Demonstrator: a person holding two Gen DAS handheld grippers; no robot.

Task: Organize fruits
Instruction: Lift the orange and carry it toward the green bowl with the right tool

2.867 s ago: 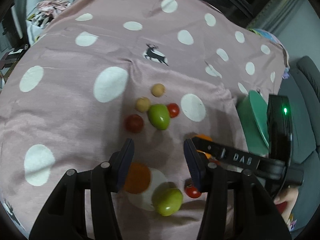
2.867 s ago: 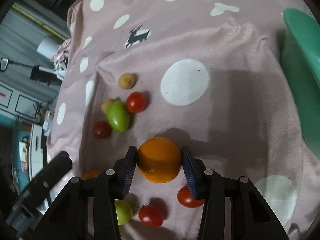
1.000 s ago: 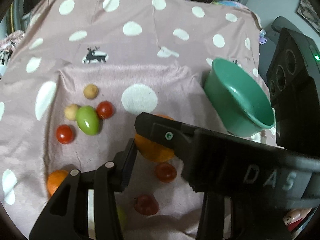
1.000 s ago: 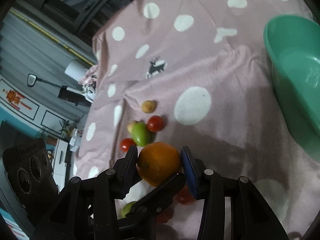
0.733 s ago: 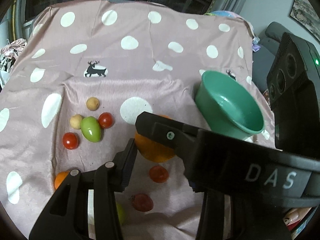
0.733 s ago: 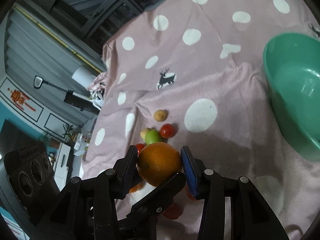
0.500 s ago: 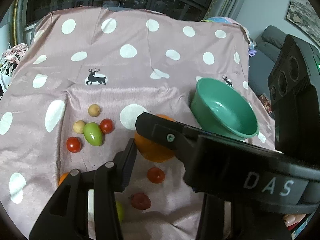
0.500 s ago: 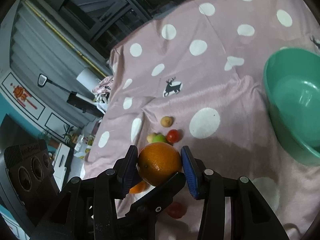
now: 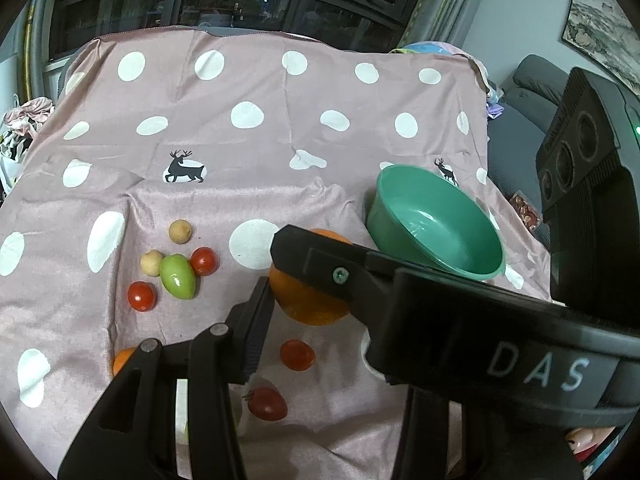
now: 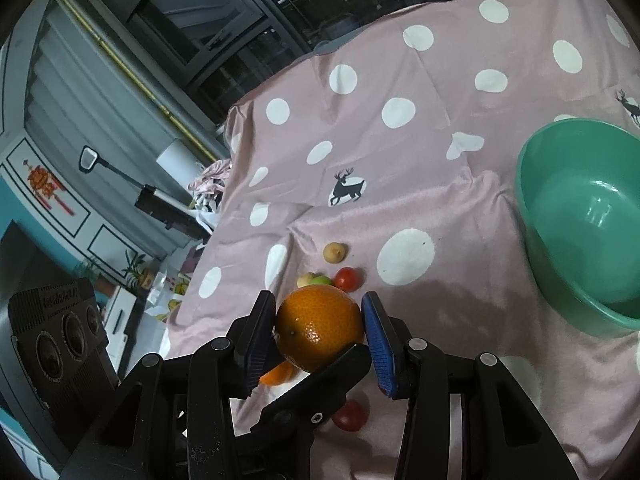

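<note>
The right gripper (image 10: 320,330) pinches a round orange citrus fruit (image 10: 319,327) between its two pads, the jaws closed against the fruit's sides and the fruit lifted clear of the pink polka-dot cloth (image 10: 440,168) that covers the table. In the left wrist view the same orange (image 9: 310,300) shows behind a black finger of the right gripper, which crosses in front of the left gripper (image 9: 312,304); only the left gripper's near-side finger (image 9: 256,332) is visible, touching the orange's edge, and I cannot tell whether this gripper grips anything. A round green plastic bowl (image 9: 480,276) stands on the cloth to the right, apart from the held orange. To the left lies a cluster: a green oval fruit (image 9: 178,277) with a red cherry tomato (image 9: 204,261) just beside it, two small beige round fruits (image 9: 180,231), and another red tomato (image 9: 141,296). Nearer the camera lie two more red tomatoes (image 9: 297,355) and a second orange (image 9: 122,360), partly hidden by the left gripper
</note>
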